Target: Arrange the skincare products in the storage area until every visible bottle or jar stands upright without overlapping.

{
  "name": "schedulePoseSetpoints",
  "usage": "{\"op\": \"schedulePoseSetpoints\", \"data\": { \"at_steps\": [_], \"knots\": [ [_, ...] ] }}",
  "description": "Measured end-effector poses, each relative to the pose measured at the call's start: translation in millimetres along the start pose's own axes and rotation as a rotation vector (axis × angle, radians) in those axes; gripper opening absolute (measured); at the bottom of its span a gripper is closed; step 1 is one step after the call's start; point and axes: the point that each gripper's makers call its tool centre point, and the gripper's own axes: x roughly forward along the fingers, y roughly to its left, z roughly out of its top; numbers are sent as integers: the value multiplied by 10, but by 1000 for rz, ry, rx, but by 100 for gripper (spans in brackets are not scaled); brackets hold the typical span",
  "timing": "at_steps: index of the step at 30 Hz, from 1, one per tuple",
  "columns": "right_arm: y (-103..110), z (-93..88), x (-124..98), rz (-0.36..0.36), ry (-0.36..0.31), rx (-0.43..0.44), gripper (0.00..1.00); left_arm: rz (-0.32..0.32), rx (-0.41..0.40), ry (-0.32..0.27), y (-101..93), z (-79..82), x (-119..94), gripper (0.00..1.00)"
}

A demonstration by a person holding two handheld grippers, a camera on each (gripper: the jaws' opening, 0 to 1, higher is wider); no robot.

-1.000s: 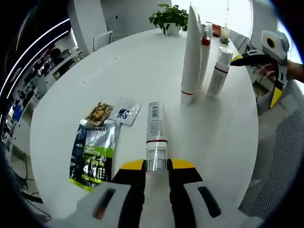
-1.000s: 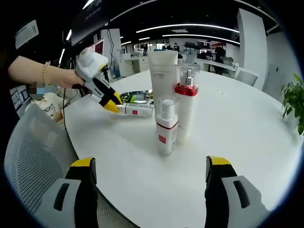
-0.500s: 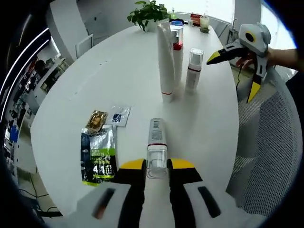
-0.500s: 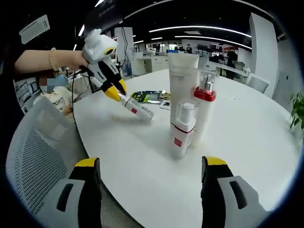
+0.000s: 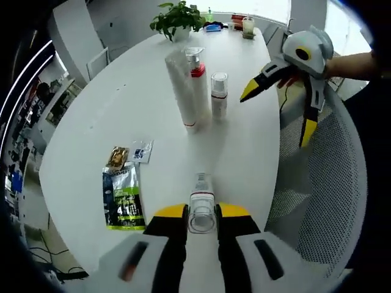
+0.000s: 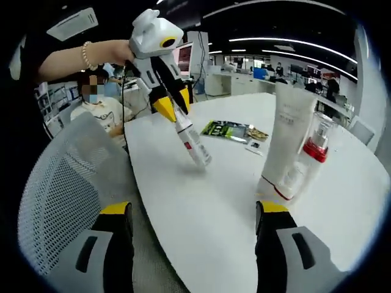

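Gripping now: I am holding the small bottle (image 5: 201,201) by its clear cap in my left gripper (image 5: 201,212), jaws clamped; low centre of the left gripper view.
Bottle attitude: it is hanging tilted over the table (image 6: 201,207), upper centre-left in the right gripper view; touching, I cannot tell.
Handling: I am judging it light, stiff, slick plastic; the cap may slip or pop, so the body is safer.
Right gripper (image 6: 190,210): jaws wide apart, carrying nothing.
Standing group: white tube (image 5: 181,85), red-collared bottle (image 5: 197,79) and pump bottle (image 5: 219,91) are standing upright at upper centre.

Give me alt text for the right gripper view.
The left gripper holds a slim clear-capped bottle tilted, its base on the white round table. To the right stand a tall white tube and a red-collared pump bottle; a green sachet lies behind. The right gripper is open in the foreground.
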Motion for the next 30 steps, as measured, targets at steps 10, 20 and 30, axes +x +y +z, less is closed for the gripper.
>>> {"op": "schedulePoseSetpoints", "data": {
  "at_steps": [10,20,30],
  "knots": [
    [277,482,315,111,-54,-135,75,-55,70,4,-327,170,-223,17],
    [419,600,421,191,-36,-241,58,-93,122,-6,-511,332,-340,17],
    [502,678,438,246,-34,-290,40,-139,141,15,-613,426,-416,17]
  ]
}}
